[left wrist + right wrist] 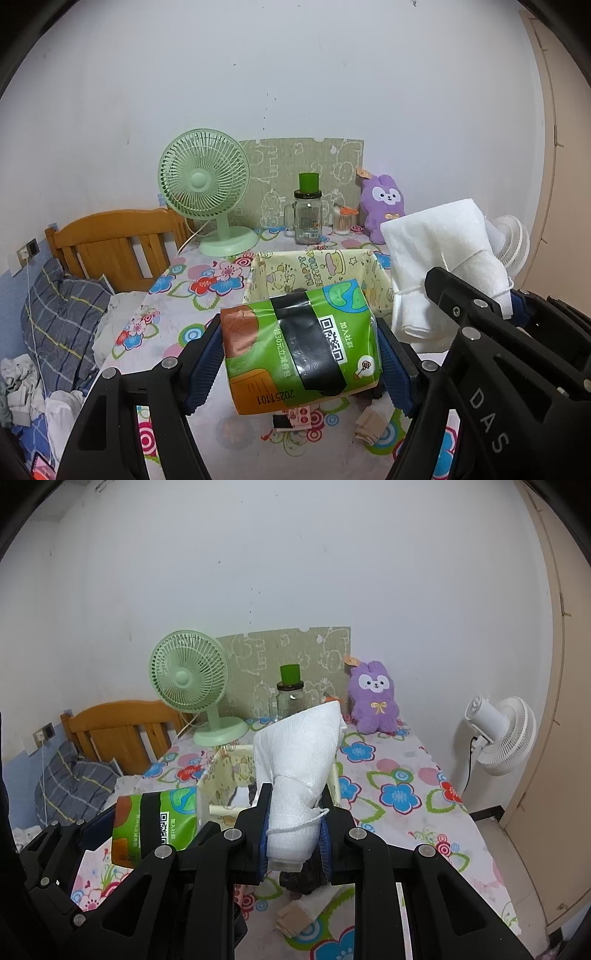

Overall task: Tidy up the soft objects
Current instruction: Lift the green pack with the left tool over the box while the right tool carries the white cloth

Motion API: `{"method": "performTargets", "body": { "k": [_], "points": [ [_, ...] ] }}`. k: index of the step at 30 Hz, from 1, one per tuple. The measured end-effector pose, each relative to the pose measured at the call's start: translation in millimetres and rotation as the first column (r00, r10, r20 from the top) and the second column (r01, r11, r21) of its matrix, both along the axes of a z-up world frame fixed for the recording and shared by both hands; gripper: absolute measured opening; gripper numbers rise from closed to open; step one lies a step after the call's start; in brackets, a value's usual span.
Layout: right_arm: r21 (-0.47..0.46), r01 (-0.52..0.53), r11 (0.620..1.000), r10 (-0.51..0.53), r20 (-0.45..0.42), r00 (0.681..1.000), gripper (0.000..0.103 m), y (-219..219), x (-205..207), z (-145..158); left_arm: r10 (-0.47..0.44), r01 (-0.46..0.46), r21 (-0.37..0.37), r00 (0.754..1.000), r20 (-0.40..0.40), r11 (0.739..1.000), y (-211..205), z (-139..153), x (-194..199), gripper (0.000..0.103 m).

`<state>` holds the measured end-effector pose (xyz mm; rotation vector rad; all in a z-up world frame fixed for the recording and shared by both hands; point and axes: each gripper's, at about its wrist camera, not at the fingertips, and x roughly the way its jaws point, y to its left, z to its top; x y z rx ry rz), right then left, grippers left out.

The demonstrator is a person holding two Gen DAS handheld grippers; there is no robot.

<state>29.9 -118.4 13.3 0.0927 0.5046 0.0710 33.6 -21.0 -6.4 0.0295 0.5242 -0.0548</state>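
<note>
My left gripper [301, 356] is shut on a green and orange tissue pack [301, 345] and holds it above the flower-print table. The same tissue pack [155, 823] shows at the lower left of the right wrist view. My right gripper [293, 825] is shut on a rolled white towel [299, 768] tied with string, lifted off the table. That white towel [439, 254] appears at the right in the left wrist view. Just beyond both grippers stands a yellow fabric basket [317, 271], also seen as the basket [225, 771] behind the towel. A purple plush toy [373, 701] sits at the back.
A green desk fan [205, 188], a glass jar with a green lid [308, 218] and a cotton swab box [343, 219] stand along the wall. A white fan [498, 734] is at the right edge. Small folded items [295, 919] lie on the table below. A bed with a plaid pillow [59, 317] is left.
</note>
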Motion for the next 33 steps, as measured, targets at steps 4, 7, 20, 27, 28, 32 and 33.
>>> {"method": "performTargets", "body": {
  "k": [4,7,20,27,28,32,33],
  "points": [
    [0.001,-0.003,1.000,0.003,0.001,1.000,0.025,0,9,1,0.001,-0.001,0.003,1.000,0.006,1.000,2,2,8,0.078],
    [0.001,-0.004,1.000,0.004,0.004,1.000,0.025,1,13,3,0.001,-0.001,0.003,1.000,0.010,1.000,1,3,15,0.078],
    [0.004,-0.007,1.000,0.007,-0.001,1.000,0.025,2,48,3,-0.001,0.001,0.000,1.000,0.009,1.000,2,8,44,0.078],
    [0.014,-0.028,0.999,0.028,-0.003,1.000,0.025,2,69,1,-0.010,0.010,-0.007,1.000,0.010,1.000,2,6,63,0.078],
    [0.015,-0.030,0.999,0.030,-0.003,1.000,0.025,2,72,0,-0.010,0.010,-0.004,1.000,0.011,1.000,3,6,66,0.078],
    [0.020,-0.041,0.999,0.041,-0.010,0.999,0.025,2,84,-2,-0.008,0.007,0.001,1.000,0.016,1.000,3,4,75,0.078],
    [0.022,-0.044,0.999,0.045,-0.014,0.999,0.025,2,87,-3,-0.008,0.008,0.001,1.000,0.012,1.000,3,3,79,0.078]
  ]
}}
